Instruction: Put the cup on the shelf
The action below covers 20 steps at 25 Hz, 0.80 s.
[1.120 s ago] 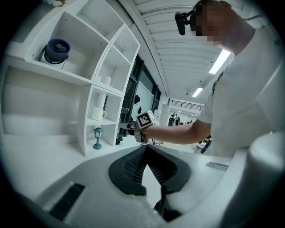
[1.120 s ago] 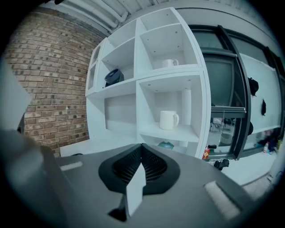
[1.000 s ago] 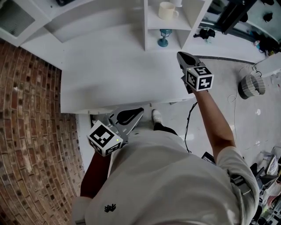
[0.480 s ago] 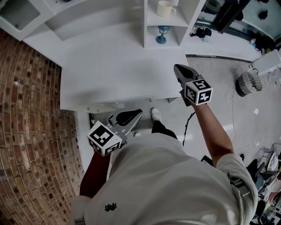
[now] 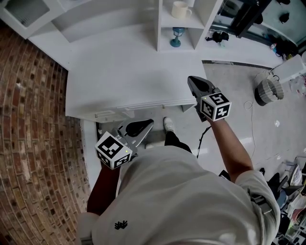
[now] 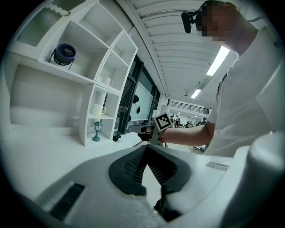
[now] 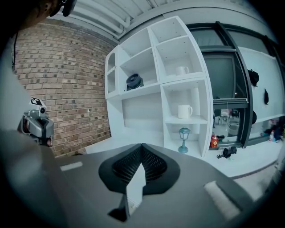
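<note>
At lower left of the head view, the left gripper (image 5: 146, 125) hangs below the front edge of the white table (image 5: 124, 72), close to the person's body. Its own view shows the jaws pressed together with nothing between them. Lifted carelessly from there, it could strike the table's edge.

At top centre, the white shelf unit (image 5: 159, 24) stands at the table's far side. The cream cup (image 5: 180, 9) sits in one of its compartments, handle to the right, directly above the compartment holding a small blue lantern ornament (image 5: 177, 36). The task therefore looks done.

Right of centre, the right gripper (image 5: 195, 82) hovers at the table's near right corner, well apart from the shelf. Its jaws are likewise closed and empty. A forward swing could knock the cup or the lantern over. A dark cable (image 5: 203, 139) trails across the floor by the person's feet and looks a likely snag.
</note>
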Tool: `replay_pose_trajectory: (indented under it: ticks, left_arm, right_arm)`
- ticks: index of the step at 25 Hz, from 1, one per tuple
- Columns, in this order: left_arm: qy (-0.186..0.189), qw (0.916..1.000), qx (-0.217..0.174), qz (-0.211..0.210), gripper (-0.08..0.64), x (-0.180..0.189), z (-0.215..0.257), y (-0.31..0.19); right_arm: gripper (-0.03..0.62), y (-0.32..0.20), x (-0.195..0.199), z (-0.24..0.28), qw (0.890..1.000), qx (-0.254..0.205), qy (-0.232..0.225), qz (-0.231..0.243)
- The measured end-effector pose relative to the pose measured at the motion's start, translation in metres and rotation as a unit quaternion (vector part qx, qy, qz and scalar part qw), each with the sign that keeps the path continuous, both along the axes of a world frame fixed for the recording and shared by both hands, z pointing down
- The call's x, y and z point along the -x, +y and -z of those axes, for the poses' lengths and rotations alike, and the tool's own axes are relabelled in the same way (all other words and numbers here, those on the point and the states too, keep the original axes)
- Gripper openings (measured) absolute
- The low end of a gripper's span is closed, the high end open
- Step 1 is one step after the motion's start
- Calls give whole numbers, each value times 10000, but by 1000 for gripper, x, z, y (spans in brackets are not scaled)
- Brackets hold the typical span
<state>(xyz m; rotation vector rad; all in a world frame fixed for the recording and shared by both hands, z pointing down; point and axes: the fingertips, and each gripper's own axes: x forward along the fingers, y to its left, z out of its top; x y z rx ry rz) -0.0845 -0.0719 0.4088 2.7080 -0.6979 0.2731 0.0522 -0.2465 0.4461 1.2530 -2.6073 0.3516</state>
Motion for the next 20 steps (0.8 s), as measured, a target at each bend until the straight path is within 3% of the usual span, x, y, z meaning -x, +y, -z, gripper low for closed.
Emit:
replay_pose_trajectory:
  ticks: [20]
  left_arm:
    - [37, 9999, 111, -3, 5, 16, -9, 26]
  right_arm:
    - [12, 28, 28, 7, 9994, -219, 187, 199]
